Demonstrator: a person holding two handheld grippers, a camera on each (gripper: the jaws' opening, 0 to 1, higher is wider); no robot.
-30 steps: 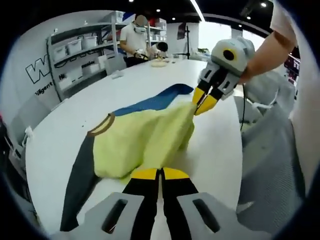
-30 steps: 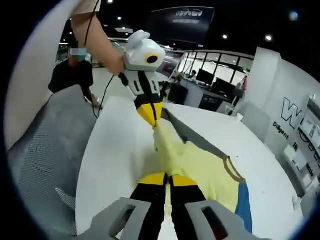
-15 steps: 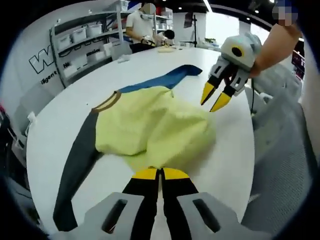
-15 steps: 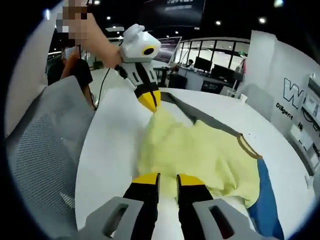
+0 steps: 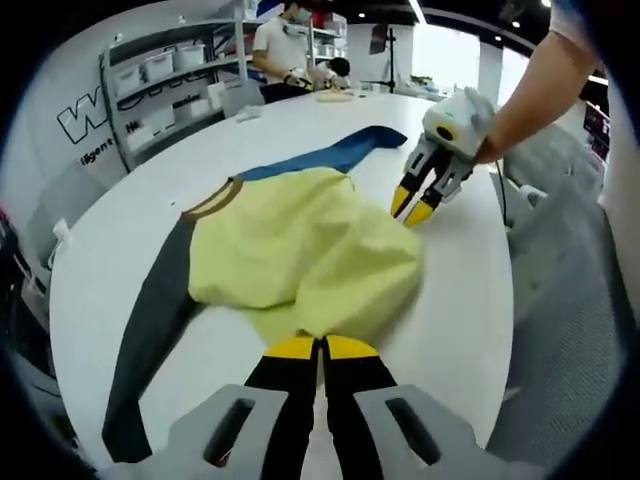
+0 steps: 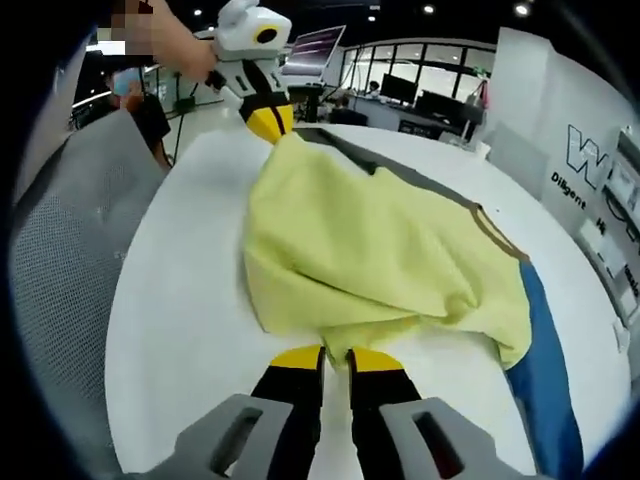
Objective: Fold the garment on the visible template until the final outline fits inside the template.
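In the left gripper view, the garment (image 5: 300, 250) lay in a rumpled yellow heap on the white table (image 5: 130, 250), its grey sleeve (image 5: 150, 340) and blue sleeve (image 5: 330, 155) trailing outward; the folding looked barely begun, and no template outline could be made out. The left gripper (image 5: 320, 348) sat low, jaws together at the hem, apparently pinching cloth. The right gripper (image 5: 412, 208), held by a hand (image 5: 495, 140), hovered just beside the shirt with jaws apart.

In the right gripper view, the right gripper pointed at the near hem with its tips slightly parted, holding nothing, while the left gripper (image 6: 268, 125) was clamped on the far edge.
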